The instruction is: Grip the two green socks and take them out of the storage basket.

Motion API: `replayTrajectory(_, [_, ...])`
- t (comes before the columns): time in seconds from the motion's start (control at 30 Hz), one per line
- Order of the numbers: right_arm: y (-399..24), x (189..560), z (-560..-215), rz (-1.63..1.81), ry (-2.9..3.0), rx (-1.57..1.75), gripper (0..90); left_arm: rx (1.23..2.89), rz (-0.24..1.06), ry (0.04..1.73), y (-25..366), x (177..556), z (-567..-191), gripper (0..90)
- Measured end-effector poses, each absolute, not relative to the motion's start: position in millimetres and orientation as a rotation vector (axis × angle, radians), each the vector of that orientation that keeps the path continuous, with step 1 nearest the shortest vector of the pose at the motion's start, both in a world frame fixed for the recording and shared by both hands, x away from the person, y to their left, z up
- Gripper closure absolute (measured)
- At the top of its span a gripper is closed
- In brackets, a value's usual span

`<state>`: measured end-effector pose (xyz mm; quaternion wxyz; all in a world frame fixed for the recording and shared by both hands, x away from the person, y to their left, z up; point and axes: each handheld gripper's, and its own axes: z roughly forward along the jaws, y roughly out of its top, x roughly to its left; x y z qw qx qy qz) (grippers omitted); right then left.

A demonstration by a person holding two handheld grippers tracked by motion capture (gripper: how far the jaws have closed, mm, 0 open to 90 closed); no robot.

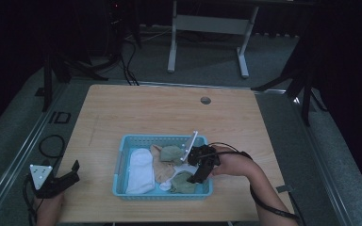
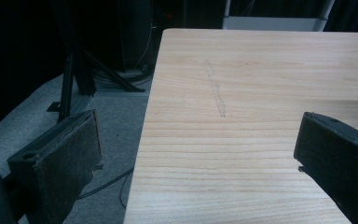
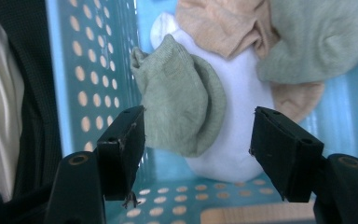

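A light-blue perforated basket [image 1: 160, 137] near the table's front holds several socks. A white sock [image 1: 140, 170] lies at its left, a tan sock [image 1: 162, 170] in the middle, one green sock [image 1: 171, 154] at the back and another green sock [image 1: 184, 182] at the front right. My right gripper [image 1: 197, 178] points down into the basket's right front part. In the right gripper view its jaws [image 3: 198, 149] stand apart over the green sock [image 3: 182, 107] and a white sock [image 3: 233, 116], the pads pressing on neither. My left gripper [image 1: 73, 172] rests open at the table's front left edge, nothing between its jaws [image 2: 196, 158].
The wooden table [image 2: 261, 70] stretches bare behind the basket, with a round cable hole [image 1: 205, 100] near its far edge. Dark stands and cables sit on the grey floor at the left. Beyond the table stands a white desk frame [image 1: 207, 28].
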<state>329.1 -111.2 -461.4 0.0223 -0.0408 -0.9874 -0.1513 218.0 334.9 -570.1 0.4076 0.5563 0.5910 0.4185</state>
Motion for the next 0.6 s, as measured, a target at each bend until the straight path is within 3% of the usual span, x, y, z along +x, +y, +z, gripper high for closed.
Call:
replayTrajectory(0.47, [-95.5,333.9,-485.4,-0.382,-3.048,-0.118,41.0,1.406,1.056,1.491,334.6,218.4,-570.1,0.4])
replayTrajectory(0.6, [-92.8,334.5,-489.2,-0.373,-3.050,-0.107,54.0,1.406,1.056,1.492,334.8,218.4,-570.1,0.4])
